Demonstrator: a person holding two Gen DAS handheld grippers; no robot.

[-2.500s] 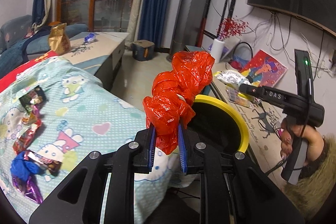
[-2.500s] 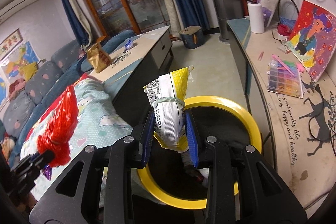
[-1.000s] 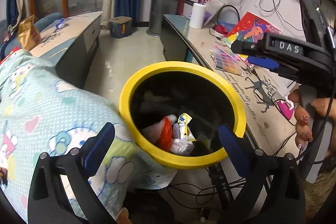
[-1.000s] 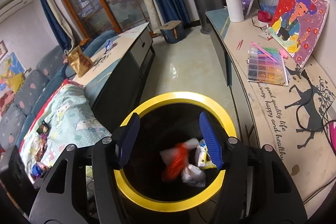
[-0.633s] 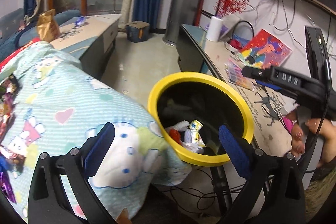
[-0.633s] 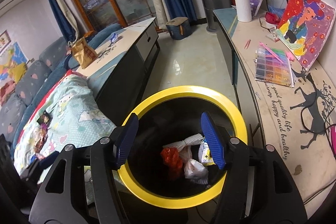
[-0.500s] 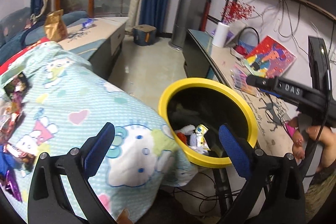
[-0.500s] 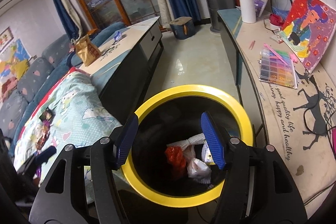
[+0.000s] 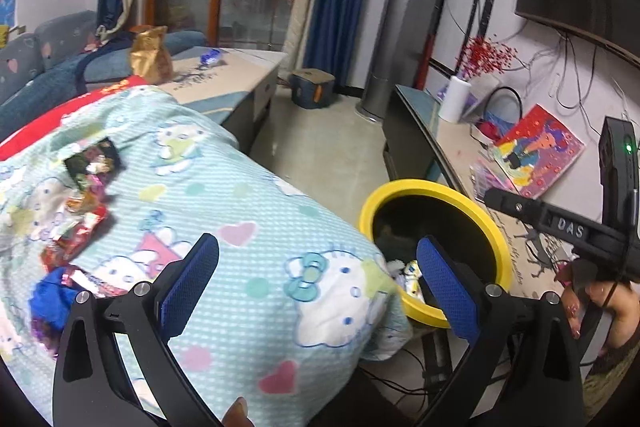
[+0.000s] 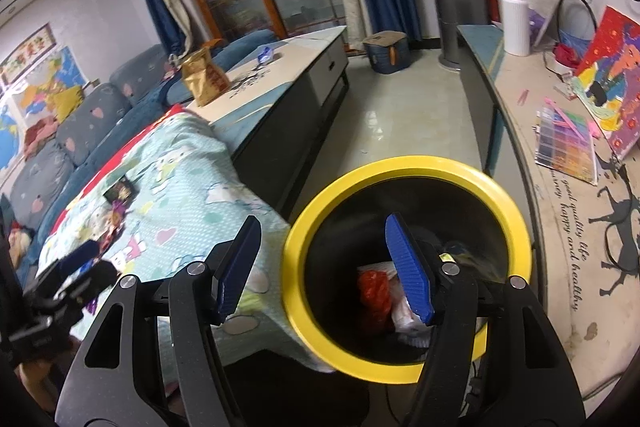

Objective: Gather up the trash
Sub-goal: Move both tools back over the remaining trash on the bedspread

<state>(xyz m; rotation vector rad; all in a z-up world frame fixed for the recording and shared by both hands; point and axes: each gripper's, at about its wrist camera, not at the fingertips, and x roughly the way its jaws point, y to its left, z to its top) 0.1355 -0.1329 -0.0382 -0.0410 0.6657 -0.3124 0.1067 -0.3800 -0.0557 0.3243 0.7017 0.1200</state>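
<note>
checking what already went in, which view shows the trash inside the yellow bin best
The right wrist view: it looks down into the yellow bin, showing the red bag and white wrappers on the bottom. In the left wrist view the blanket and a gripper finger hide all but a sliver of that trash.

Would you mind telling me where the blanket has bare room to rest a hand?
The blanket is bare from the wrapper pile across to the yellow bin, and behind toward the low cabinet. It is crowded along its left edge, where wrappers and a blue scrap cluster.

Bags (image 10: 374, 293) now inside bin (image 10: 408, 167)
</note>
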